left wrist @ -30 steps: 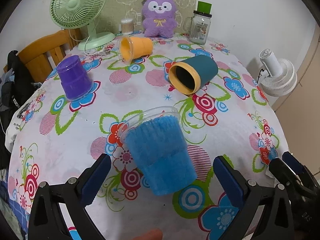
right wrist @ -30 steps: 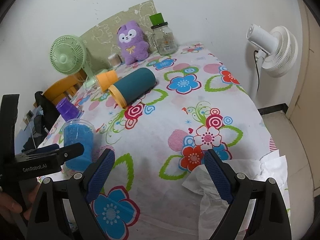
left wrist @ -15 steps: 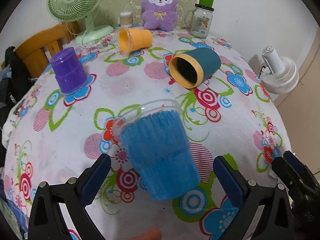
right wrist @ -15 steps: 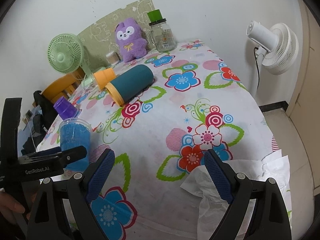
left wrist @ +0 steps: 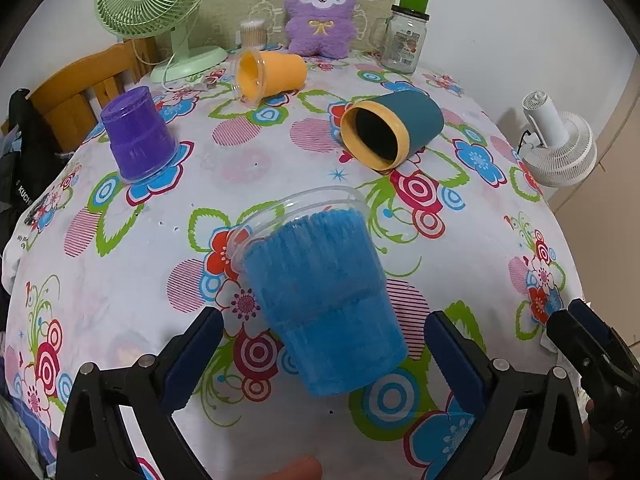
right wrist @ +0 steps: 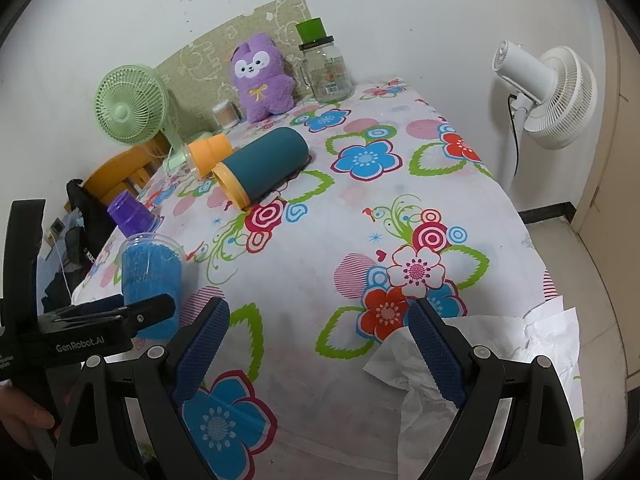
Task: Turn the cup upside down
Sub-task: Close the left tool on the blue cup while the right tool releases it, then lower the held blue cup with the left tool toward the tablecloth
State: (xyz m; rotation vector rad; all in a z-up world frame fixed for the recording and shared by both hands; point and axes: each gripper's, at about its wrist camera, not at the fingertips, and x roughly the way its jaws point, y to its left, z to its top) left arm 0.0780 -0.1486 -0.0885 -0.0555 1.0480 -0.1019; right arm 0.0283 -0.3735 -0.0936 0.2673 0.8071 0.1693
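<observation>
The blue cup (left wrist: 324,300) stands mouth-up on the flowered table (left wrist: 280,168), between the spread fingers of the left tool (left wrist: 324,344), with clear gaps on both sides, so nothing is pinched. The right tool (right wrist: 320,344) hovers over bare cloth near crumpled tissue (right wrist: 472,360), jaws wide, holding nothing. The cup's clear rim (left wrist: 296,208) looks thin and flexible; I'd guess a pinch too high could buckle it, and an off-centre closing could tip the light cup over. When it is turned, a loose hold could let it slip and roll towards the teal cup (left wrist: 394,132) lying on its side or the upturned purple cup (left wrist: 138,136).
</observation>
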